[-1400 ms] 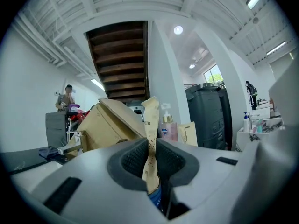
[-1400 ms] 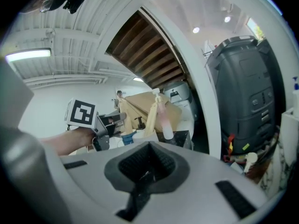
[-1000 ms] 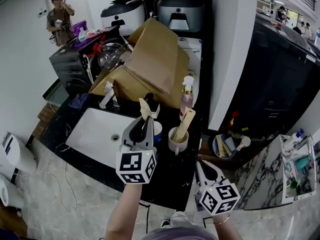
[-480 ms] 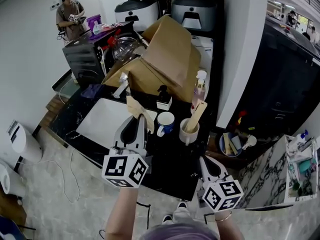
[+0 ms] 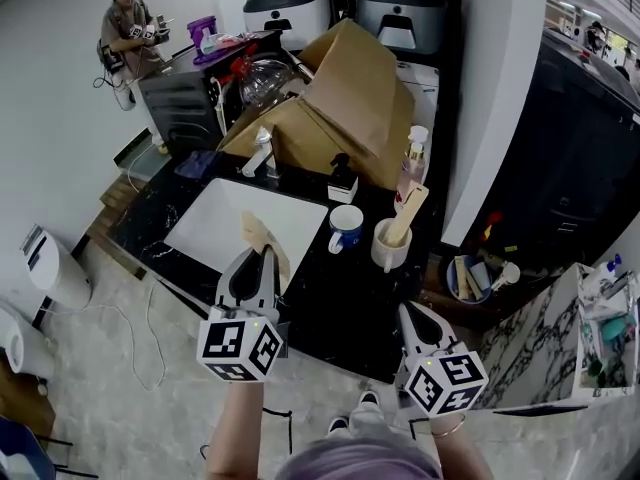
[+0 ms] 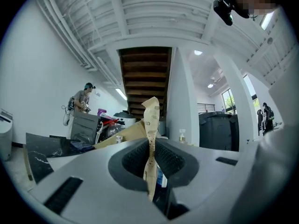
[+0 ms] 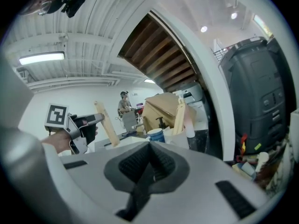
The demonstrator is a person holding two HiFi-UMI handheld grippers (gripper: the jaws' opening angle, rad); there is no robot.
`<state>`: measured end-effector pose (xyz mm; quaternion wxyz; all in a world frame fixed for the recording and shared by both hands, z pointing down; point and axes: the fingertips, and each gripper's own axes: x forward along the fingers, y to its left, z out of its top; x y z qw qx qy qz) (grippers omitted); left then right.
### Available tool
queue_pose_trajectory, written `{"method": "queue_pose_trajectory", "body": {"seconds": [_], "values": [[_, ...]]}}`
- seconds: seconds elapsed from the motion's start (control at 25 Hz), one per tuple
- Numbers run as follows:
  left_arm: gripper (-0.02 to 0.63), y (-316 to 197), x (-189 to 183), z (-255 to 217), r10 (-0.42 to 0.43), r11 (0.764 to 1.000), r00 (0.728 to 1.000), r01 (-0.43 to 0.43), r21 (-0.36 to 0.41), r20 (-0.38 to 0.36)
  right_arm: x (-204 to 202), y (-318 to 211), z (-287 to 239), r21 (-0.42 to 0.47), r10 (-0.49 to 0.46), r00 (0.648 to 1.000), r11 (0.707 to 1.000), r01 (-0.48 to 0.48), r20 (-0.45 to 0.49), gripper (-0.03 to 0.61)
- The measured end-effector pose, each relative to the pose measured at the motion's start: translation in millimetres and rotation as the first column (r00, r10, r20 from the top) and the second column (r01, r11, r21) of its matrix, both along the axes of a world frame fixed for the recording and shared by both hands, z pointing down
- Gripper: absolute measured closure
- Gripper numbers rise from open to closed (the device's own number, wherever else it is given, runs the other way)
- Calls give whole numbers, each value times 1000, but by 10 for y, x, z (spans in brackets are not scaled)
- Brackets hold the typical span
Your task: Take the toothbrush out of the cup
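Note:
A toothbrush in a tan paper wrapper (image 5: 257, 236) is pinched upright in my left gripper (image 5: 264, 255), over the near edge of the white sink (image 5: 212, 230). In the left gripper view the wrapper (image 6: 151, 125) stands between the pads, which press on it. It is clear of the blue cup (image 5: 347, 225), which stands to its right. Beside that, a white cup (image 5: 388, 250) holds another wrapped brush (image 5: 409, 214). My right gripper (image 5: 410, 314) hangs at the counter's front edge, shut (image 7: 148, 164) on nothing.
A large cardboard box (image 5: 348, 108) leans behind the cups, with a black soap dispenser (image 5: 341, 179) and a spray bottle (image 5: 412, 164) in front of it. A faucet (image 5: 263, 152) stands behind the sink. A person (image 5: 126, 28) stands at the far back left. A low shelf (image 5: 476, 278) with clutter sits right.
My left gripper has carried the wrapped toothbrush from above the blue cup leftward and toward me, over the sink's near edge. The right gripper shifted slightly.

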<state>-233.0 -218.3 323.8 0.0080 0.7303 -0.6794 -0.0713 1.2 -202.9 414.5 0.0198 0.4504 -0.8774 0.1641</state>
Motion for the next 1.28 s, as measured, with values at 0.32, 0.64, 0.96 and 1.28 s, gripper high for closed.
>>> {"method": "queue_pose_trajectory", "body": {"seconds": [0.32,0.64,0.96,1.28], "values": [[577,145,-41,536,-11,989,995,25,-146,99,3,69,52,-16,5,1000,1000,-5,-2,577],[575,11,299,907,72,970,983,-29,-240,172,156,73,119,-33,43,999,999,-43,-1,577],[574,-184,822,1181,221,937,903,-93,-336,367,432,75,126,-34,110,994,993,-110,3,577],[568,-304,1163,1531,351,890,812,-135,-435,466,603,100,153,-42,149,989,988,-149,3,576]]}}
